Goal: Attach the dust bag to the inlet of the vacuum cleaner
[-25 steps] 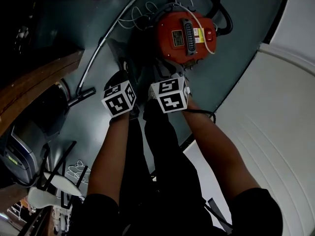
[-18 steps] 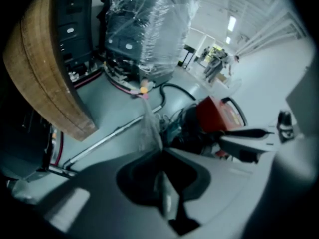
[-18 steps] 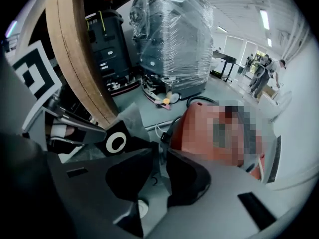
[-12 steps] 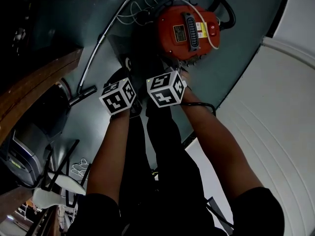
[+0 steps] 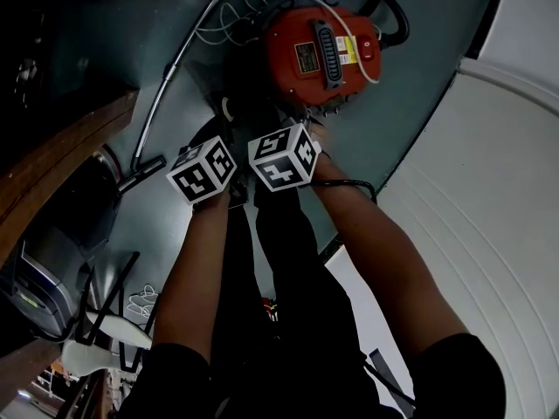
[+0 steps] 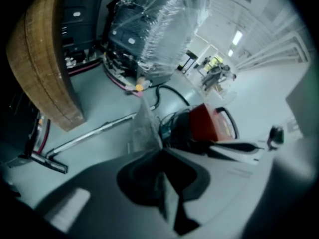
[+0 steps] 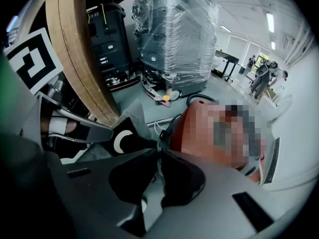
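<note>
The red vacuum cleaner [image 5: 319,51] sits on the dark floor at the top of the head view, with its black hose looped behind it. The dust bag [image 5: 229,112], grey fabric on a black collar with a white ring, hangs just in front of the cleaner's near side. My left gripper [image 6: 161,151] is shut on the bag's grey fabric [image 6: 143,128]. My right gripper [image 7: 158,151] is shut at the edge of the black collar [image 7: 123,141], close to the red body [image 7: 209,133]. Both marker cubes [image 5: 203,171] [image 5: 281,157] hide the jaws from above. The inlet is not visible.
A metal wand with a floor nozzle [image 5: 162,103] lies left of the cleaner. White cable [image 5: 229,20] loops beside it. A curved wooden edge [image 5: 61,160] stands at the left and a white curved surface [image 5: 489,216] at the right. A plastic-wrapped machine [image 7: 174,39] stands behind.
Both grippers have drifted slightly left and up in the head view, and the right marker cube has turned. They still hold the bag close to the cleaner.
</note>
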The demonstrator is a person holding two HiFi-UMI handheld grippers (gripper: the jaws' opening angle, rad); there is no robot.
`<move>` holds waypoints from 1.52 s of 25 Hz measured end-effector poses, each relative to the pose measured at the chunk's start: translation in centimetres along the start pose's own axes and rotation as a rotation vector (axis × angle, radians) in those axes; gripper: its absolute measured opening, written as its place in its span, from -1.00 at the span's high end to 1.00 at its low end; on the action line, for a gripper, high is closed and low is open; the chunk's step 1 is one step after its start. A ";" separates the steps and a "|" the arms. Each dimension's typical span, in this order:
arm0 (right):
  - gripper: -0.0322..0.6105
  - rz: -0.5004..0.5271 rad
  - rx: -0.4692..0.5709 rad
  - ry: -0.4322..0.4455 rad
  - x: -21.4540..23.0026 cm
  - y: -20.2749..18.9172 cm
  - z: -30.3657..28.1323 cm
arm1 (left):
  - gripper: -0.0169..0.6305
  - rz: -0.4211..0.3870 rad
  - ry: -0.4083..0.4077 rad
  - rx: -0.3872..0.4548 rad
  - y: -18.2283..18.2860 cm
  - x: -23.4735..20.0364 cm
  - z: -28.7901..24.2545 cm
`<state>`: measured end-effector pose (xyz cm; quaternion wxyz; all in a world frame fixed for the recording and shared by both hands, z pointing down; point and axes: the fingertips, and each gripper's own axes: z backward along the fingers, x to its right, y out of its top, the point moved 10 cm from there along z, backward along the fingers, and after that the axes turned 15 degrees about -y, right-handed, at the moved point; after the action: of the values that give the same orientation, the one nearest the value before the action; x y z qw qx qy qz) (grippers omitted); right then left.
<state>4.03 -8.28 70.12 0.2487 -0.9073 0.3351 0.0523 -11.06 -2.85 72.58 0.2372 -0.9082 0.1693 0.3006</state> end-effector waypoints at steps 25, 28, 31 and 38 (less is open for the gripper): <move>0.82 -0.019 0.017 0.002 0.1 -0.3 0.0 | 0.89 -0.084 -0.091 -0.069 0.1 1.6 -1.5; 0.82 -0.016 0.021 0.002 0.2 -0.4 -0.1 | 0.89 -0.246 -0.086 -0.124 0.1 2.2 -1.8; 0.82 -0.021 0.023 -0.001 0.1 -0.5 -0.1 | 0.89 -0.139 -0.149 -0.115 0.2 1.5 -1.8; 0.82 -0.033 0.022 -0.006 0.1 -0.5 -0.1 | 0.89 0.002 -0.208 -0.109 0.5 0.6 -2.0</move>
<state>4.43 -8.08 70.43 0.2604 -0.9097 0.3200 0.0473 -9.89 -4.43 73.41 0.2035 -0.8834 0.1280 0.4021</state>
